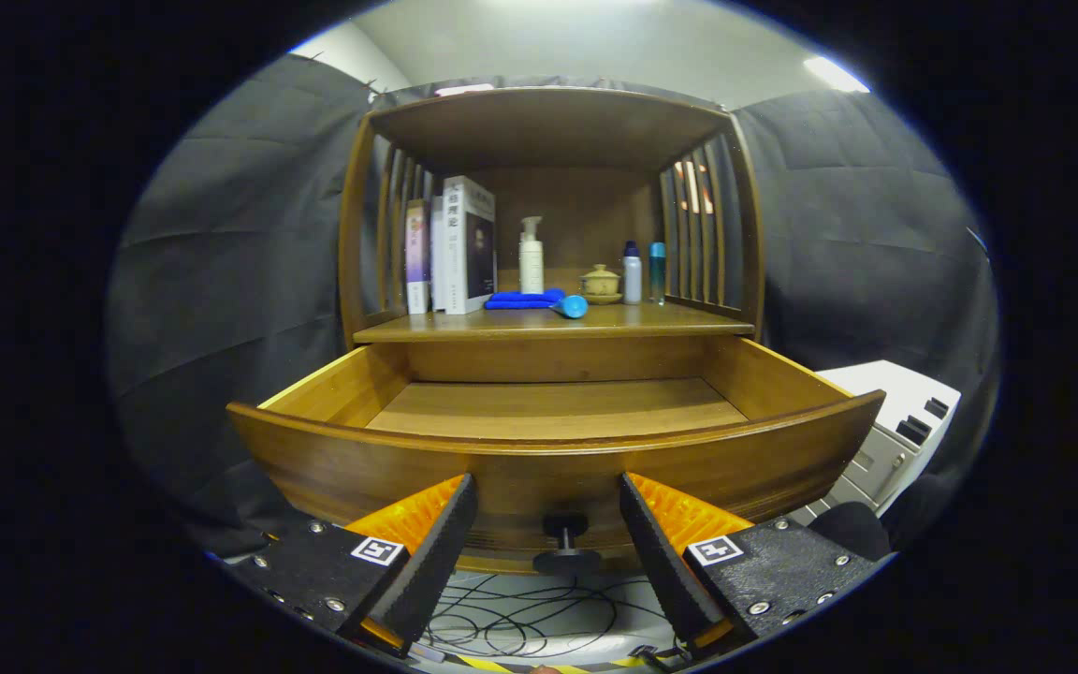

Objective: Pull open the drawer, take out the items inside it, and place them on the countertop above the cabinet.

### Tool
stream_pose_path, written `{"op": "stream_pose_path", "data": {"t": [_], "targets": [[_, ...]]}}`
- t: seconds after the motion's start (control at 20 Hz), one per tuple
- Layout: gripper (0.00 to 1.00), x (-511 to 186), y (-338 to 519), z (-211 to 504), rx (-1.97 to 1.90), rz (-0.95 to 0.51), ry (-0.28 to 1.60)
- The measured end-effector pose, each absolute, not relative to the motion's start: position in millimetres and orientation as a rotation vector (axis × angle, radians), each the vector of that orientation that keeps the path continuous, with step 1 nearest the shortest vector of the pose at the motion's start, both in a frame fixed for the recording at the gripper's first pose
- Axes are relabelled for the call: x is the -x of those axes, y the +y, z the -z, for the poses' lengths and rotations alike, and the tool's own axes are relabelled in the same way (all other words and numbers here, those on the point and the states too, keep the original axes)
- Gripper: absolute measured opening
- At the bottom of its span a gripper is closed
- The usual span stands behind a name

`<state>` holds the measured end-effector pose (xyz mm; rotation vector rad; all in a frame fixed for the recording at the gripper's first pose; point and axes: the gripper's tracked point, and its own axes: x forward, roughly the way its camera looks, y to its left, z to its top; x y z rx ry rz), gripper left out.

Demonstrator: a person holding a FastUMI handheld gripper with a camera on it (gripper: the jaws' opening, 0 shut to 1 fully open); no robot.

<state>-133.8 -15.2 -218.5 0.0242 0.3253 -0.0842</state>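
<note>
Spread wide, my jaws flank the knob without touching it, since the drawer stands fully pulled out and its floor looks bare. On the bench above, left to right: books, blue cloth, pump bottle, lidded cup, two bottles. Emptying seems done, I judge.
</note>
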Motion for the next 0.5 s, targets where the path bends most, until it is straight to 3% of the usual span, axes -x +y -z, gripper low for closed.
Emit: {"op": "stream_pose_path", "data": {"t": [0.5], "targets": [[0.97,111,-24,222,0.017,0.053,0.326]]}}
